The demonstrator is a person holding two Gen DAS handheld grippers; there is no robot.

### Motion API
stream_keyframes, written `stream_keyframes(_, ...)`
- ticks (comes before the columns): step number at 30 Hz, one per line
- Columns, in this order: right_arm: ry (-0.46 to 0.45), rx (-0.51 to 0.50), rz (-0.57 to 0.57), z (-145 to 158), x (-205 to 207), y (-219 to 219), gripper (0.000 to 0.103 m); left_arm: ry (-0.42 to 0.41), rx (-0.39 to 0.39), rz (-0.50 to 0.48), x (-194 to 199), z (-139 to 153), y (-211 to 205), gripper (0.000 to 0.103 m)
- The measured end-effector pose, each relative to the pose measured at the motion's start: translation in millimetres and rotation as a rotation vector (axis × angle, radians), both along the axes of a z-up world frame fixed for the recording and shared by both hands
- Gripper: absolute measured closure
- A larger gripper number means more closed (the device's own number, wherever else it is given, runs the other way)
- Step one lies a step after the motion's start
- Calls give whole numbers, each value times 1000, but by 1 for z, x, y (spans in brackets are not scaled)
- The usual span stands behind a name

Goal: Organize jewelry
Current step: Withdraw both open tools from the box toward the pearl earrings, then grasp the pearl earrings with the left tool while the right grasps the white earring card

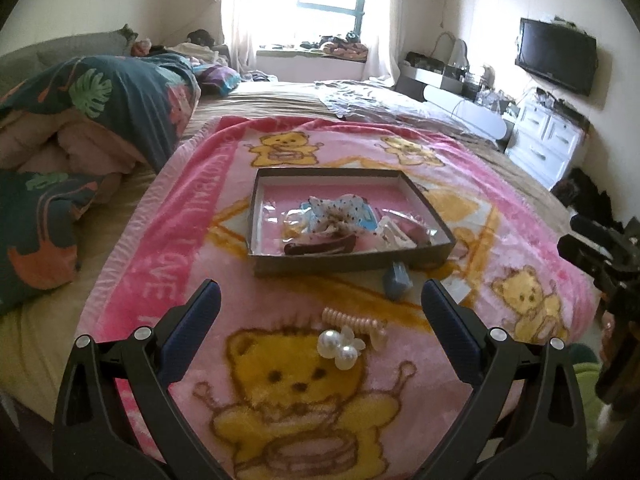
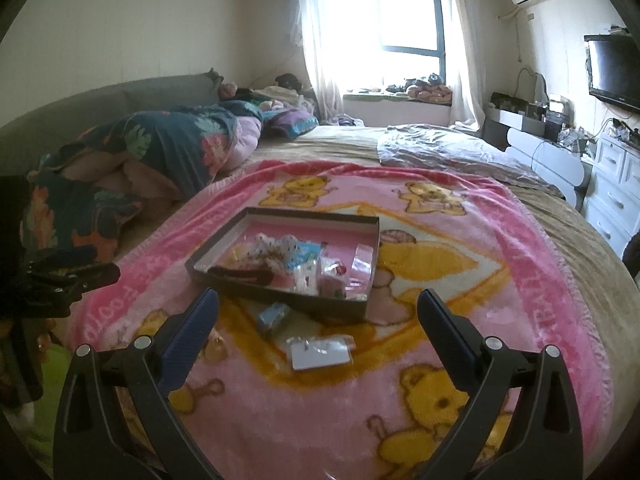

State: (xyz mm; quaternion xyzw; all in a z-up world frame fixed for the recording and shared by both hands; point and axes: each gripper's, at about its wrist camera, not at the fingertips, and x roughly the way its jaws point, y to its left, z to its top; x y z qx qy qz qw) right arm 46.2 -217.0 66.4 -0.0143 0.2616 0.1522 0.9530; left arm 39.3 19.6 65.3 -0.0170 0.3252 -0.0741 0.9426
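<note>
A shallow dark box with a pink floor lies on the pink bear blanket and holds several hair accessories and small packets. In the left wrist view, a pearl hair piece and a pink spiral hair tie lie between my open left gripper's fingers, with a small blue clip nearer the box. In the right wrist view, my right gripper is open and empty over a white card in a clear packet, with the blue clip just beyond.
The pink bear blanket covers a large bed. A rumpled dark floral duvet is piled at the left. A white dresser and a wall TV stand at the right. The other gripper shows at each view's edge.
</note>
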Motion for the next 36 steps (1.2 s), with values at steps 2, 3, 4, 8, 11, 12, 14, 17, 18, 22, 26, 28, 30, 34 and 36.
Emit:
stream_keyframes(2, 11, -6, 3, -5, -3, 0, 4, 6, 13, -1, -1, -4, -2, 9)
stream_keyframes(3, 15, -9, 3, -7, -3, -1, 4, 10, 20, -6, -1, -6, -4, 9)
stream_keyframes(4, 19, -11, 2, -10, -4, -1, 4, 14, 24, -10, -1, -9, -6, 9)
stream_keyframes(8, 42, -17, 3, -20, -6, -3, 4, 39, 31, -16, -1, -18, -8, 9)
stream_keyframes(11, 66, -21, 6, -30, -7, -4, 4, 53, 40, -24, -2, -25, -12, 9)
stream_keyframes(12, 73, -24, 8, -32, -6, -3, 4, 59, 47, -27, -2, -28, -14, 9)
stream_keyframes(14, 84, -30, 9, -38, -6, -2, 4, 75, 52, -32, -2, -34, -17, 9)
stream_keyframes(17, 99, -36, 14, -46, -4, -2, 4, 106, 54, -37, -1, -47, -18, 9)
stream_keyframes(18, 103, -37, 18, -49, -4, -1, 4, 114, 54, -37, -1, -50, -19, 9)
stream_keyframes(22, 122, -42, 25, -58, -1, 1, 4, 154, 52, -41, 2, -66, -18, 9)
stream_keyframes(26, 142, -49, 35, -67, 2, 4, 4, 197, 50, -45, 6, -85, -15, 9)
stream_keyframes(28, 155, -59, 37, -73, 5, 6, 4, 216, 48, -44, 10, -92, -14, 9)
stream_keyframes(30, 166, -61, 40, -78, 8, 7, 4, 227, 43, -48, 13, -99, -12, 9)
stream_keyframes(34, 192, -66, 30, -89, 17, 5, 4, 235, 31, -64, 22, -107, -11, 9)
stream_keyframes(36, 209, -65, 27, -95, 24, 3, 4, 245, 23, -79, 27, -111, -11, 12)
